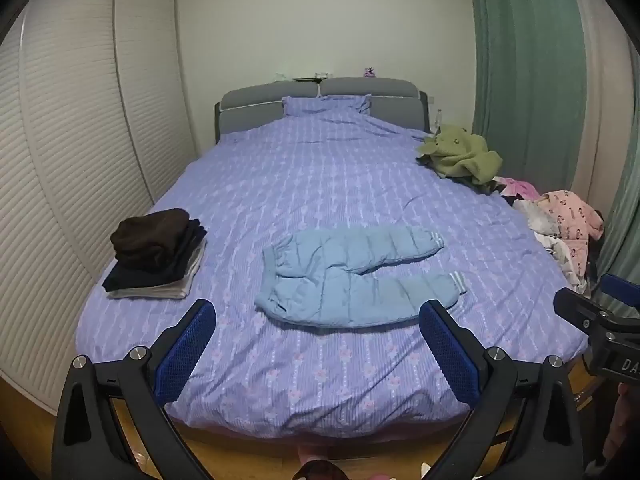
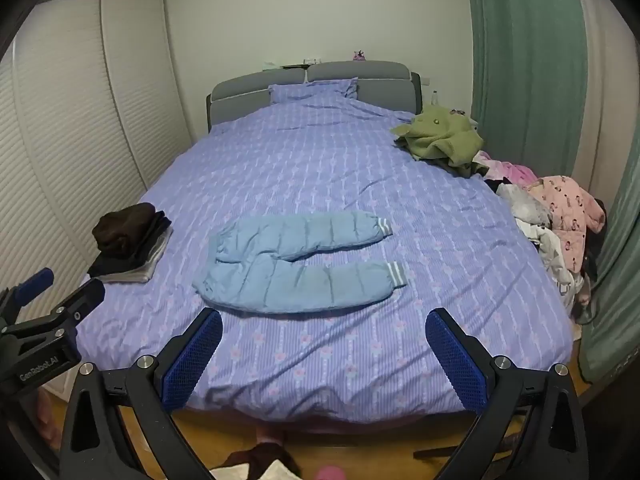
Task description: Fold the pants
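- Left wrist view: the light blue padded pants (image 1: 352, 276) lie flat in the middle of the frame on the purple bedcover (image 1: 320, 168), waistband toward the left, both legs running right and splayed apart, striped cuffs at the right ends.
- Nothing is folded yet, so I judge the task stands at its very start: the pants are laid out and waiting for the first fold.
- The next move, as I read it, calls for bringing one leg over onto the other, which means reaching in to pinch a cuff with one gripper and the waistband with the other.
- The left gripper (image 1: 318, 354) hangs at the bottom of the frame with its blue pads spread wide, holding nothing and touching nothing, short of the pants.
- In the right wrist view the right gripper (image 2: 324, 356) shows the same: jaws wide apart, empty, short of the pants' near edge.
- A stack of folded dark clothes (image 1: 158, 254) sits at middle left.
- An olive garment (image 1: 460, 156) and a pink heap of unfolded clothes (image 1: 568, 224) crowd the right edge.
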The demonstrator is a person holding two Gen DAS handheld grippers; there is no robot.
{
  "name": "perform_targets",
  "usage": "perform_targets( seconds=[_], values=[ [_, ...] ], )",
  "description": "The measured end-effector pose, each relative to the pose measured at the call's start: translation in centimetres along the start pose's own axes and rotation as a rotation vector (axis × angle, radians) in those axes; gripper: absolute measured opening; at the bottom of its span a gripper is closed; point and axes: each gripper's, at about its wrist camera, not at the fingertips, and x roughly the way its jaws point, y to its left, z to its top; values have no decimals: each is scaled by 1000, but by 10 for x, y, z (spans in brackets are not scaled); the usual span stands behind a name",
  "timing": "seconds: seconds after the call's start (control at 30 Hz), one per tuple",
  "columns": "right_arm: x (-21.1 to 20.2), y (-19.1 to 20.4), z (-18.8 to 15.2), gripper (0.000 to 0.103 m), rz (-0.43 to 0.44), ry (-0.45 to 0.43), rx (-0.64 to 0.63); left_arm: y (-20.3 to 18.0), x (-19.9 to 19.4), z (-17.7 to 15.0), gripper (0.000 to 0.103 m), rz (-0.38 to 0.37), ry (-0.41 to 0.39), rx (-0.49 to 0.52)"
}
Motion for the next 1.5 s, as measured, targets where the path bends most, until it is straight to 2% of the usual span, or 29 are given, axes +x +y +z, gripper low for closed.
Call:
perform_targets(
  seconds=[0.03, 0.07, 0.13, 0.33, 0.53, 1.5],
  values=[
    [0, 0, 0, 103, 1, 1, 1, 1, 1, 0, 103, -3, 6, -5],
    [0, 0, 0, 103, 2, 3, 2, 4, -5, 3, 103, -16, -34, 1],
    [1, 0, -1, 103, 5, 6, 4, -2, -5, 6, 103, 2, -28, 19],
    [0, 0, -1, 103, 8, 0, 0, -5, -10, 4, 103, -6, -51, 25],
    [-3, -2, 7, 103, 13, 0, -5, -2, -17, 3, 103, -4, -64, 3],
    [-4, 2, 15, 103, 22, -15, -15, -1, -15, 8, 103, -1, -69, -13]
  ],
)
